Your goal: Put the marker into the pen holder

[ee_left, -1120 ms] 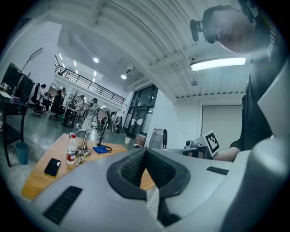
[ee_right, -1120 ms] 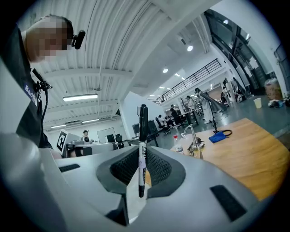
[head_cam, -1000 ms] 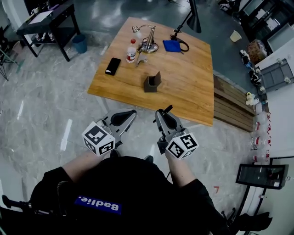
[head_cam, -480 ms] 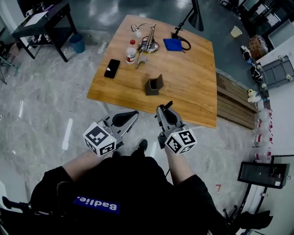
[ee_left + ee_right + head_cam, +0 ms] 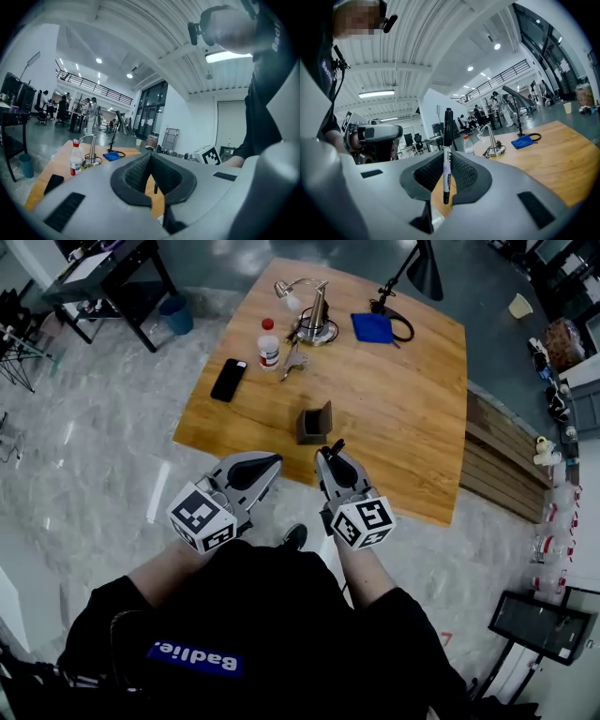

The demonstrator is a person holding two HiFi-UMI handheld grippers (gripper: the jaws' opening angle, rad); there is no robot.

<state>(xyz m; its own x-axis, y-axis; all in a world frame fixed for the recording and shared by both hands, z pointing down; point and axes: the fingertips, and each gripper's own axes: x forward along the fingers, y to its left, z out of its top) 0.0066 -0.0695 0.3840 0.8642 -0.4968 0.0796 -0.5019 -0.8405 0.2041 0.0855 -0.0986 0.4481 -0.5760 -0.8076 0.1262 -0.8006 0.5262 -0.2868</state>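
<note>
The person stands at the edge of a wooden table (image 5: 403, 399). They hold one pair of tongs in each hand, low in the head view, in front of their body.

The right tongs (image 5: 330, 457) are squeezed shut on the marker (image 5: 447, 140). The marker stands straight up between the two dark pads, with its cap end high and its bottom end poking out below. I think it is held upright so it can drop right into the holder.

The left tongs (image 5: 270, 463) are closed too, but there is nothing in them. They sit just to the left of the right tongs and look like they are only waiting.

The pen holder (image 5: 314, 423) is a small dark box in the middle of the head view. It sits near the table edge closest to the person, just above the right tongs in the picture. The marker is not over it yet.

Higher up in the picture are a black phone (image 5: 227, 380), a small bottle (image 5: 269, 343), a desk lamp (image 5: 309, 315) and a blue cloth (image 5: 372, 327). They are well apart from the holder, so the way to it looks easy.

I think the next move is to reach forward and lower the marker into the holder.
</note>
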